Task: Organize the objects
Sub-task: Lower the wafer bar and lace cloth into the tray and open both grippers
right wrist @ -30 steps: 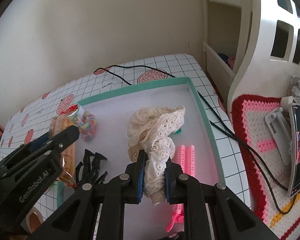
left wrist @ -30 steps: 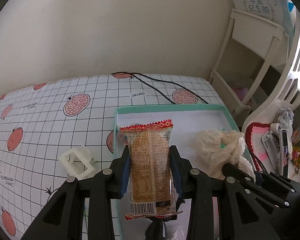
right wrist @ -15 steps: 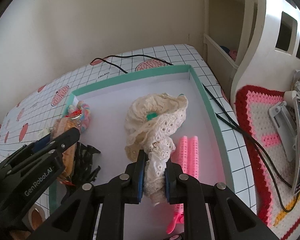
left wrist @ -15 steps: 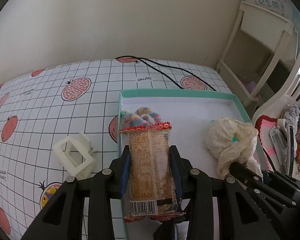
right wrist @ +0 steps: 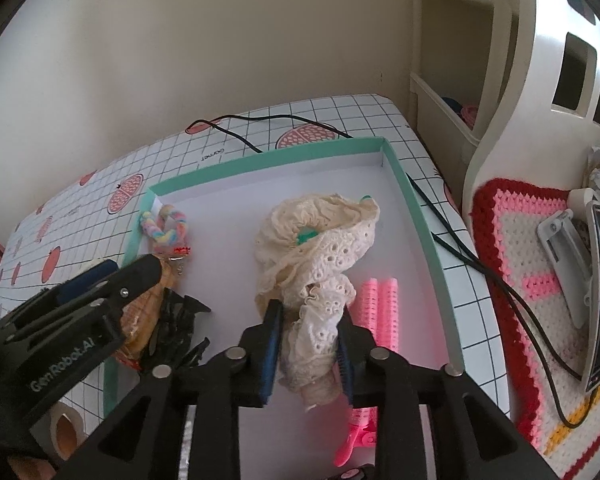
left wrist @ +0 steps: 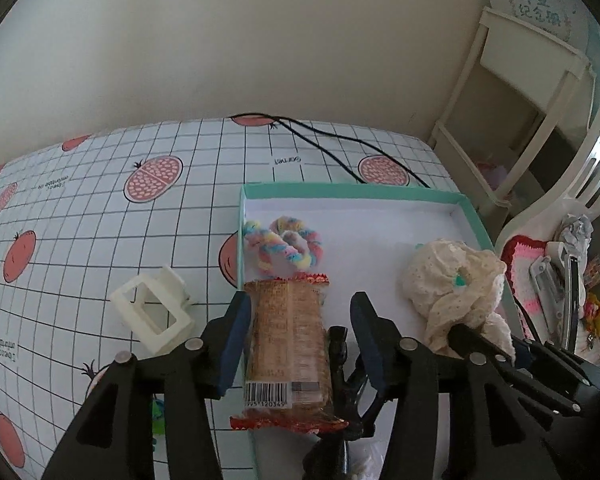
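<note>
Over the teal box (left wrist: 352, 192), my left claw (left wrist: 300, 344) stands released around the snack packet (left wrist: 286, 344), long axis along its fingers; right claw (right wrist: 308, 348) released, lace cloth (right wrist: 316, 256) between.

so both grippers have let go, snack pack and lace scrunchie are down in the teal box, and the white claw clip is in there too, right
Not quite: the white claw clip lies outside the teal box, on the gridded tablecloth left of it, as the left wrist view shows. The rest holds: left gripper and right gripper stand open around the snack pack and lace scrunchie.
</note>
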The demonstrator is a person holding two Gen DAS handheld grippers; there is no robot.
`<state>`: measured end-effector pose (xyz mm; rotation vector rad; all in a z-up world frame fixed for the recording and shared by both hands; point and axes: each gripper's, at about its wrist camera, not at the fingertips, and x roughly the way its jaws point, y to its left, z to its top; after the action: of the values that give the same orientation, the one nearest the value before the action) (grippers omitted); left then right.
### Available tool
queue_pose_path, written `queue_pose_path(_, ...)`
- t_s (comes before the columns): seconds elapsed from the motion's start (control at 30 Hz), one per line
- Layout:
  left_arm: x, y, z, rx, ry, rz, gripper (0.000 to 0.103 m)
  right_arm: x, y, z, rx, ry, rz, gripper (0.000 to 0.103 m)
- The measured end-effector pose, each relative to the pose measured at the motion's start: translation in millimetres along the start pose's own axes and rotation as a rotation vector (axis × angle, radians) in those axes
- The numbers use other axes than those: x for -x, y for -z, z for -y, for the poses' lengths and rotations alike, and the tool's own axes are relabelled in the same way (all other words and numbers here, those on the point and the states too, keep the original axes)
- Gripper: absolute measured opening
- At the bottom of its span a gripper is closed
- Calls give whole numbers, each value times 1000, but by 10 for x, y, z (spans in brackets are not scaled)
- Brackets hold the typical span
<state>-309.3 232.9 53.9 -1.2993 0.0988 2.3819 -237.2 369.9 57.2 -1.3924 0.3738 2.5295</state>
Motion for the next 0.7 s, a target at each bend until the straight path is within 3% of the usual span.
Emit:
queue_pose_path(0.13, 61, -32, -10, -2, -1, 2, 53, 45, -25, -24, 8, -2, 7, 37)
queue_pose_path(0.7, 331, -114, -60, -8, -13, 37, 54, 287, -149, -123, 28, -1, 45, 38)
